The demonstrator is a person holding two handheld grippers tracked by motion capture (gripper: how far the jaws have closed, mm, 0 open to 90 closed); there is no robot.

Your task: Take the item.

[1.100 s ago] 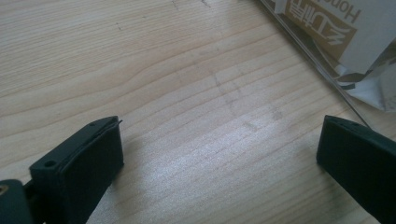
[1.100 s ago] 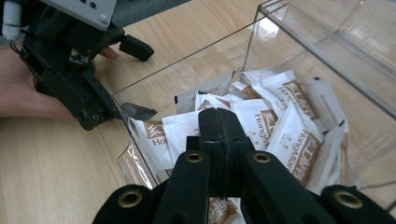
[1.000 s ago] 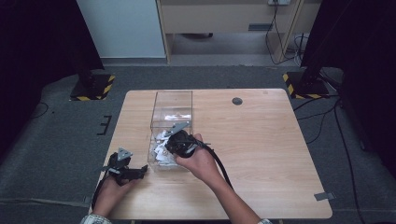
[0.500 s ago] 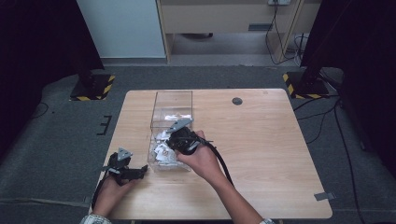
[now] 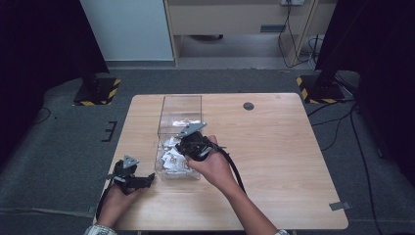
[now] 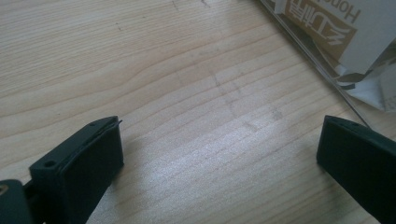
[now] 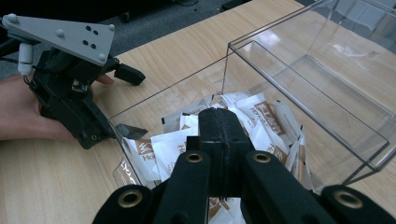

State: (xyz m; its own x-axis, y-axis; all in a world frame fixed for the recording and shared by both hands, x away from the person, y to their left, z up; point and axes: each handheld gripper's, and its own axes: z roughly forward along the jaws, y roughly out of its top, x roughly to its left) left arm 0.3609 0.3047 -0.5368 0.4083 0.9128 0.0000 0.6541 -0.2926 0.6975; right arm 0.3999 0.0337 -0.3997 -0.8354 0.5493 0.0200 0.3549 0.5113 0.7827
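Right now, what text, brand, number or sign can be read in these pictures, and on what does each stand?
"Hone", cut off by the frame edge, upside down on a white and brown sachet behind the clear box wall.
Chinese characters on that sachet's brown band: too blurred to read.
"Ho", partly covered, on sachets in the clear box, seen in the right gripper view.
High view: print too small to read.
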